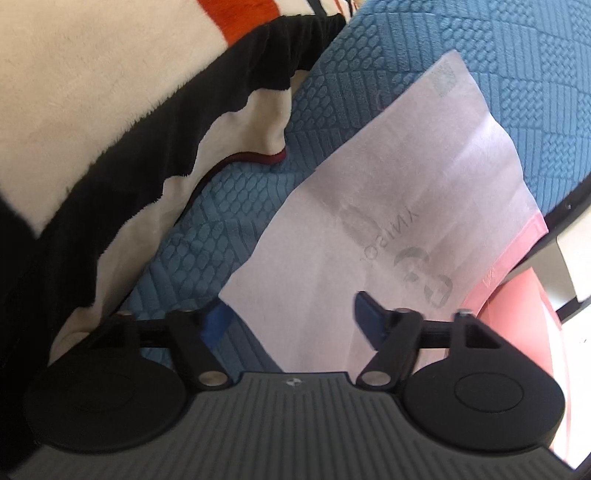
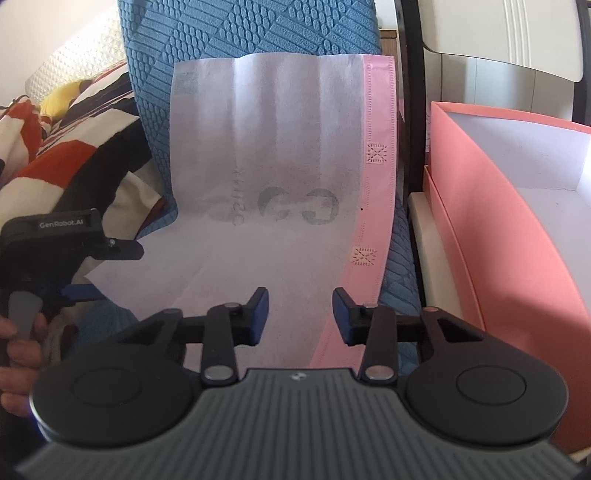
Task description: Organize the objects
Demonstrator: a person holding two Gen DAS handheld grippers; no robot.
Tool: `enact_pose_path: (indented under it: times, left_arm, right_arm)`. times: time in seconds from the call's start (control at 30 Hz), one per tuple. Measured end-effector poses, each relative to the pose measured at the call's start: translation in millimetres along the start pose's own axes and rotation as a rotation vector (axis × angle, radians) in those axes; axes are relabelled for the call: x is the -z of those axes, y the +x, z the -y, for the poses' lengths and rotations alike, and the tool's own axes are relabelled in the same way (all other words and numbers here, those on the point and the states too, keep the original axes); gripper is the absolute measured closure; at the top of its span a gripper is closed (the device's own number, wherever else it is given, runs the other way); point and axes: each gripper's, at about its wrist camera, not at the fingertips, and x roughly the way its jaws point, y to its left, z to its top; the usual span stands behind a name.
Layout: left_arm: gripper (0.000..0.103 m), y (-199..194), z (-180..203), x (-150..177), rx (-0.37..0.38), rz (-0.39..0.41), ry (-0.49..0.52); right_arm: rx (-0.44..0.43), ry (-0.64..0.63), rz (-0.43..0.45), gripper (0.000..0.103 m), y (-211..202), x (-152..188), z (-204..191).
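A flat white non-woven bag (image 2: 266, 177) with a pink side strip (image 2: 376, 192) and a grey logo lies on a blue textured sofa cover (image 2: 229, 33). It also shows in the left wrist view (image 1: 388, 206). My right gripper (image 2: 300, 314) is open, its blue pads just above the bag's near edge. My left gripper (image 1: 291, 321) is open at the bag's left corner, one pad off the bag and one over it. The left gripper also shows at the left of the right wrist view (image 2: 79, 291). Neither gripper holds anything.
An open pink box (image 2: 509, 221) with a white inside stands to the right of the bag, behind a black frame bar (image 2: 408, 110). A white, black and orange plush blanket (image 1: 110, 122) lies to the left. A white chair (image 2: 509, 40) stands behind the box.
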Motion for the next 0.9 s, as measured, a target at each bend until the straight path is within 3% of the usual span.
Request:
enact_pose_path:
  times: [0.13,0.23,0.3,0.37,0.53,0.67,0.9]
  left_arm:
    - [0.047,3.5,-2.6,-2.4,0.010,0.009,-0.021]
    - [0.064,4.9,-5.9,-1.2,0.037,0.014,-0.057]
    - [0.085,4.2,-7.9,-0.3,0.050,0.016,-0.076]
    - [0.095,-0.7,-7.8,1.1,0.049,0.034,-0.085]
    - [0.100,-28.2,4.9,6.8,0.024,0.117,-0.029]
    - [0.102,-51.3,9.2,14.9,0.025,0.136,-0.010]
    - [0.103,-92.7,10.0,33.3,0.015,0.167,0.008]
  right_arm:
    - [-0.034,0.032,0.006,0.062,5.0,-1.1,2.7]
    - [-0.047,0.032,-0.023,0.062,11.0,3.6,2.5]
    - [-0.046,0.030,-0.037,0.062,12.8,7.5,2.1]
    - [-0.045,0.015,-0.051,0.062,14.9,11.2,-0.3]
    - [-0.042,-0.012,-0.063,0.062,12.0,13.9,-5.2]
    - [-0.079,0.027,-0.065,0.062,6.5,14.4,-2.2]
    - [-0.069,0.030,-0.046,0.062,-6.8,17.9,-1.1]
